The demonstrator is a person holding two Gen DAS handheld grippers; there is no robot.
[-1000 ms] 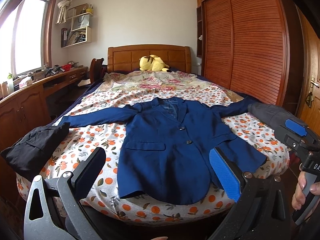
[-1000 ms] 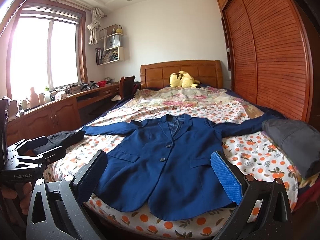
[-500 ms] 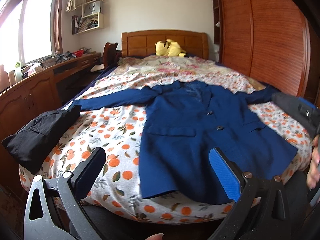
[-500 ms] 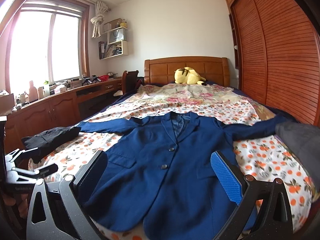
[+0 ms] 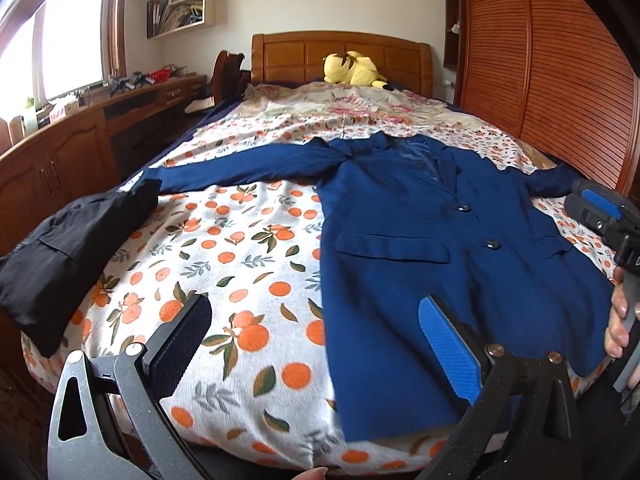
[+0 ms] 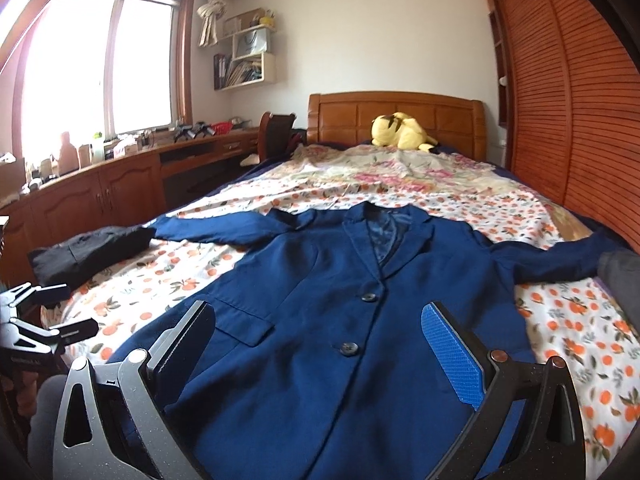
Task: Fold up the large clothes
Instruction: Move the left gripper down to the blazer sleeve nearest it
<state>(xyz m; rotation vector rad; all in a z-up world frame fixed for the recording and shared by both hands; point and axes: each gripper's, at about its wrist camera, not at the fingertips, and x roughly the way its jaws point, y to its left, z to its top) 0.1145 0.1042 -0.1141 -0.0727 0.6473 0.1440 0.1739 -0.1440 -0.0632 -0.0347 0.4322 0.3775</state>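
Currently blue blazer (image 5: pixel 432 248) lies flat, sleeves spread, at bed (image 5: pixel 248 264) foot edge; left gripper (image 5: pixel 316 344) and right gripper (image 6: pixel 320 350) gape wide, empty; cloth probably heavy, limp; pinch hem corners.

A home bedroom. A wide bed (image 6: pixel 520 208) with a carved wooden headboard (image 6: pixel 396 120) fills the middle of the frame, spread with fruit-print and floral bedding, a yellow plush toy (image 6: pixel 400 132) at its head. Louvred wardrobe doors (image 6: pixel 568 104) line the right; at left, a built-in wooden desk (image 6: pixel 120 176) runs under a bright window (image 6: pixel 96 68), with cluttered wall shelves (image 6: pixel 244 56) above.
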